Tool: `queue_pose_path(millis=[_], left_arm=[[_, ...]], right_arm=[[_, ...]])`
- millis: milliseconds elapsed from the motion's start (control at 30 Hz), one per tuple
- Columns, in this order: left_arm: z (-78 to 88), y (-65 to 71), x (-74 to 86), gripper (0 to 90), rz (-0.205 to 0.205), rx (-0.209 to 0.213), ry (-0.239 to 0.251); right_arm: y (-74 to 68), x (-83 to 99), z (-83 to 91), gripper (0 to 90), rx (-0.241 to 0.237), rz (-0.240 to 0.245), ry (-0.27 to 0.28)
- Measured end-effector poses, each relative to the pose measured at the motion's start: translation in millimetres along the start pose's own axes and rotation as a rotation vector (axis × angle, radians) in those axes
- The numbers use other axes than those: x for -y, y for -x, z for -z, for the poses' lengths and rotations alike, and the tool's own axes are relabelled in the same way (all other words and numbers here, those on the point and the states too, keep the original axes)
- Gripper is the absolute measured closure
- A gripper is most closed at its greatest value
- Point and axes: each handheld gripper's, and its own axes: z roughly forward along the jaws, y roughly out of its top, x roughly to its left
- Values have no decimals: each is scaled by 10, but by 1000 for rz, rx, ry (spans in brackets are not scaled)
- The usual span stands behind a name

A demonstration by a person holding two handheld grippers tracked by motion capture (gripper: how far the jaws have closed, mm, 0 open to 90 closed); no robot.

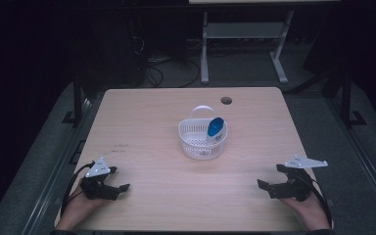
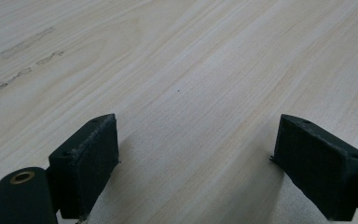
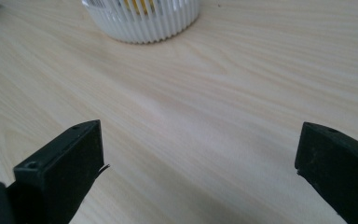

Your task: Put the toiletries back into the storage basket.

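Your left gripper [image 1: 120, 188] rests at near-left table [image 1: 147, 196] corner, jaws wide apart, nothing between them
Your right gripper [image 1: 264, 182] at near-right corner, jaws equally wide, empty
White basket [image 1: 202, 138] sits mid-table, well apart from both; blue-capped bottle [image 1: 215, 128] leans inside against right wall
Judgement: bottle already in basket, both your hands clear of it, nothing visibly left to do

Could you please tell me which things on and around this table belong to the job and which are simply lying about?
Part of the job:
white basket
blue-capped bottle standing in it
left tool, open
right tool, open

Lying about:
cables on the floor
metal table legs behind
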Motion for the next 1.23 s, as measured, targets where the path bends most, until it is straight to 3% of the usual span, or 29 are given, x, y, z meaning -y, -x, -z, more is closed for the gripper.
queue_pose_path(millis=[267, 300, 500, 700, 833, 1233], left_arm=[[0, 2, 1, 130, 3, 0, 0], [1, 2, 1, 130, 2, 1, -1], [1, 3, 1, 130, 3, 0, 0], [2, 2, 1, 130, 2, 0, -1], [4, 5, 2, 130, 3, 0, -2], [7, 3, 3, 130, -1, 0, -5]], right_arm=[[23, 197, -27, 8, 47, -9, -61], [37, 248, -47, 8, 59, -12, -93], [87, 321, -103, 8, 80, -23, -133], [98, 342, -115, 8, 104, -6, -113], [80, 381, -144, 7, 170, 61, -106], [81, 382, -148, 7, 173, 59, -102]])
